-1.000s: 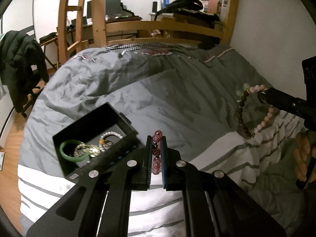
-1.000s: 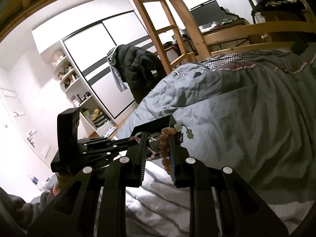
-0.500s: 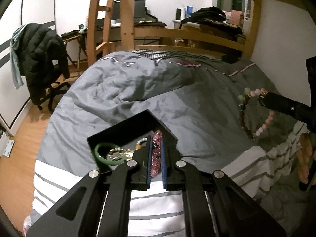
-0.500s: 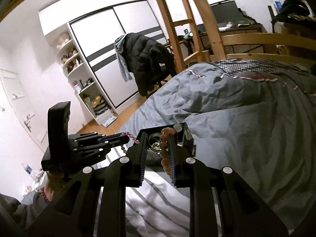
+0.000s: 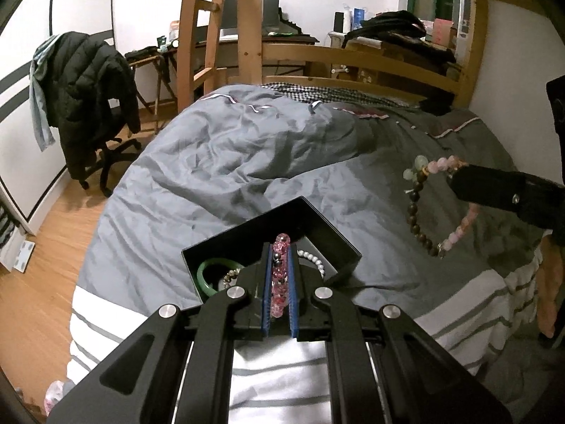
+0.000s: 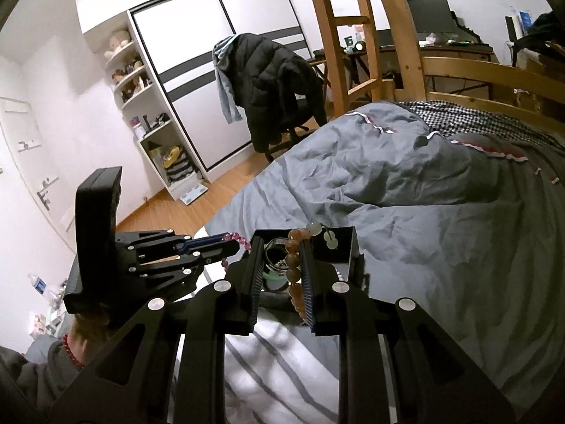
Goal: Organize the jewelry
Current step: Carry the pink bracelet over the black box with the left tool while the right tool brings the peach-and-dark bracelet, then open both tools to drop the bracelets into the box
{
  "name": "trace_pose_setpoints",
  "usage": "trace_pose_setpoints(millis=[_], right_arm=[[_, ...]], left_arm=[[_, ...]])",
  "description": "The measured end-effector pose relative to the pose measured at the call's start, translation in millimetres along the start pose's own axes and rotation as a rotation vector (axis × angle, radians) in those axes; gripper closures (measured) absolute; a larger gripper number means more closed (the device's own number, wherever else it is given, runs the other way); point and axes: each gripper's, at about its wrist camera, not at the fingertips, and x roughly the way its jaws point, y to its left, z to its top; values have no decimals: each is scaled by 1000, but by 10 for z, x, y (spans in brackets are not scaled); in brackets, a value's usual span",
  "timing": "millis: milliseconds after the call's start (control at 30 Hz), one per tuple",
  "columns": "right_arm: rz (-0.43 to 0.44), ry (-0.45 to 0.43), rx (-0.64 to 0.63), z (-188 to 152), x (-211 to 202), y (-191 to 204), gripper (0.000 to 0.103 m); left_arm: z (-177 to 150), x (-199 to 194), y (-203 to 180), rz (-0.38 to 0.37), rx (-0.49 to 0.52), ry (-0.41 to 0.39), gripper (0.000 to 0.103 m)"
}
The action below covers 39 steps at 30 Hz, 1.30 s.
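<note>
Where the left wrist camera looked down, the black box (image 5: 328,228) sat open on the grey duvet (image 5: 226,162), near the bed's striped foot edge. Inside lay a green bangle (image 5: 204,275), a white bead bracelet (image 5: 312,259) and a small gold-toned piece I could not make out. The left gripper (image 5: 279,272) hung over the box, its blue pads clamped together on a pink bead bracelet (image 5: 280,275). Off to the right, the right gripper (image 5: 459,176) carried a brown-and-pink bead bracelet (image 5: 423,212), which dangled above the duvet well apart from the box. Beyond the bed stood a wooden ladder (image 5: 197,35) and a chair with a dark jacket (image 5: 88,84) draped on it.

From the right wrist camera, the right gripper (image 6: 280,272) had its fingers partly apart, yet the brown-and-pink bead bracelet (image 6: 295,268) lay against the right pad and hung there, in line with the black box (image 6: 344,243). A silver ring-like piece (image 6: 277,256) showed within the box. The left gripper (image 6: 219,245) came in from the left with the pink bead bracelet (image 6: 240,240) at its tips. White sliding wardrobe doors (image 6: 219,63) and open shelves (image 6: 141,81) lined the far wall.
</note>
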Motion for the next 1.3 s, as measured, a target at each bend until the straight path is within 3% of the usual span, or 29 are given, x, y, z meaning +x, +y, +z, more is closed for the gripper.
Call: trace_pose_setpoints(millis=[500, 1300], right_arm=[[20, 59, -24, 186, 596, -11, 82], [21, 213, -85, 135, 1517, -88, 82]], left_arm=[[97, 304, 269, 50, -45, 35, 95], [55, 818, 567, 137, -157, 154, 95]])
